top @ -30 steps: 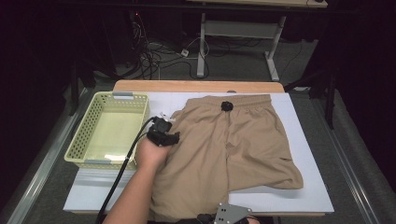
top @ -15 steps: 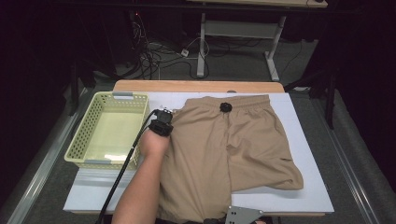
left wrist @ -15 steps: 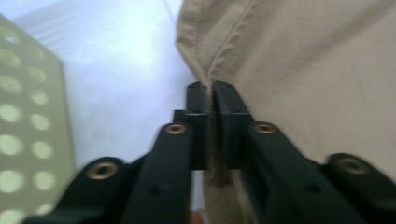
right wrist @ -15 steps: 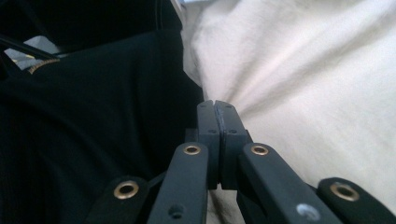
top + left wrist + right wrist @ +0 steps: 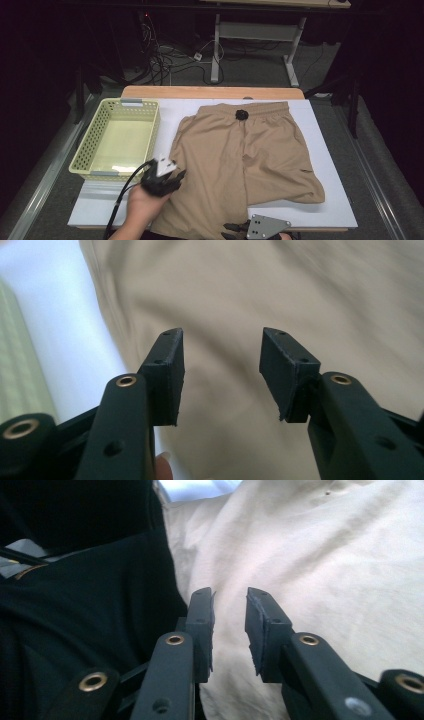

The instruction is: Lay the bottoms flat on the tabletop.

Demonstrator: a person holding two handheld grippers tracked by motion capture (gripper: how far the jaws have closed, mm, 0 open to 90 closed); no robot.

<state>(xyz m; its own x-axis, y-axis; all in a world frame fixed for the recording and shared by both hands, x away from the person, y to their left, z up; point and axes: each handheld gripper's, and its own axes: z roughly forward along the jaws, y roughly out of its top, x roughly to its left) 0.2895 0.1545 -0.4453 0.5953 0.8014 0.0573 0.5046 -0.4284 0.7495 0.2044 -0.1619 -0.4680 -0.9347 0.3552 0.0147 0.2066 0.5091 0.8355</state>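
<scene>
1. Between the right gripper (image 5: 229,625) tips: a narrow gap, nothing pinched, having just opened; shorts (image 5: 240,165) hem beneath.
2. Left gripper (image 5: 167,181): spread, just reopened, empty over the shorts' left edge. Bite fabric squarely.
3. Beyond it: basket (image 5: 82,155).

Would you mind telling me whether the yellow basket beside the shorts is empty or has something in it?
Empty. In the high view the yellow basket shows a bare floor, and the tan shorts lie outside it on the white board.
</scene>
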